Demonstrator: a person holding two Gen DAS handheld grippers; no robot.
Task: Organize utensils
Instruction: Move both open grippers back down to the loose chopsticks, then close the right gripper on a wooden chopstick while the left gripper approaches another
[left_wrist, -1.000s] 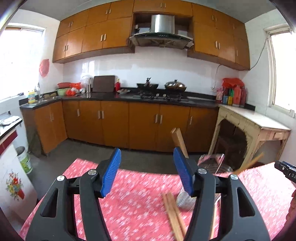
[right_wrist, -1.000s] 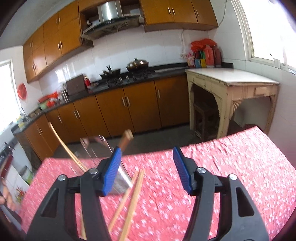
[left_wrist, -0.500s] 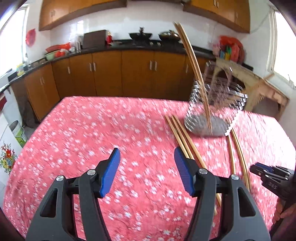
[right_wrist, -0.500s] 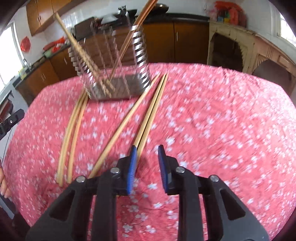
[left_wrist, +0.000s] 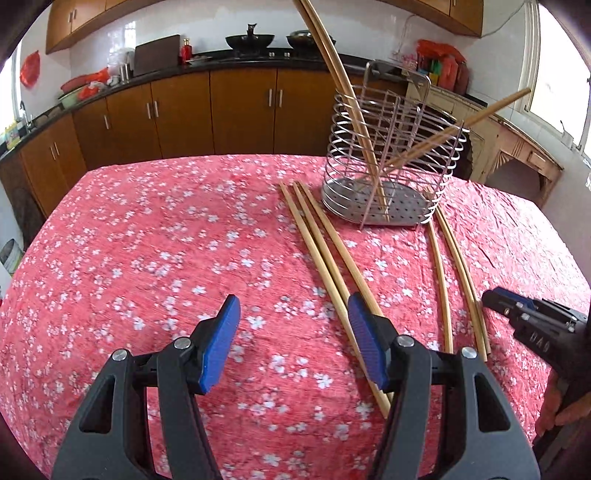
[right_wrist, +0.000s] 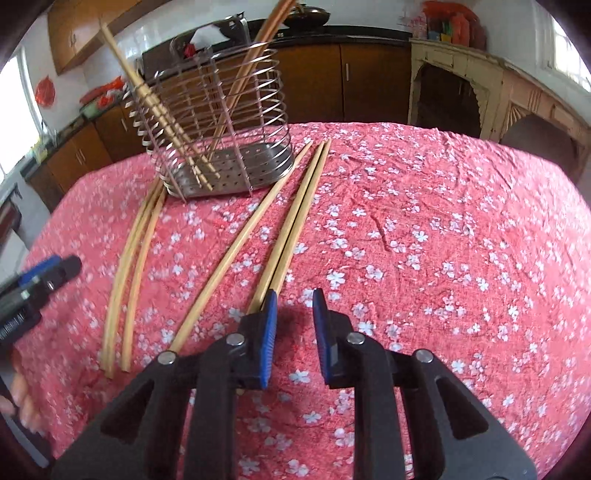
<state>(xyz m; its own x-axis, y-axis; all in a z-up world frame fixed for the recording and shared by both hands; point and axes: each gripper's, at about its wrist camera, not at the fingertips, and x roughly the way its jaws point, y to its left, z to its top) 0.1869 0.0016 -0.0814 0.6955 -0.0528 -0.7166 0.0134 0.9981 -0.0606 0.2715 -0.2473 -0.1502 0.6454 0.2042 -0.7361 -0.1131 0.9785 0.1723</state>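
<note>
The left hand-held gripper (left_wrist: 293, 345) fills the lower middle of its frame, jaws spread wide. The right hand-held gripper (right_wrist: 294, 334) sits lower centre in its frame, jaws narrowly parted, with nothing between them.

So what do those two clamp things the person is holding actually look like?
Both the left gripper and right gripper are black plastic clamps with triangular cutouts, silver rivets and ribbed blue pads. White lettering marks the right one's side. No cables or sleeves show.

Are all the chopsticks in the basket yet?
Not yet. A few chopsticks already stand in the wire holder. Five more lie on the tablecloth: three by the open left gripper, two nearer the right gripper, which holds nothing.
</note>
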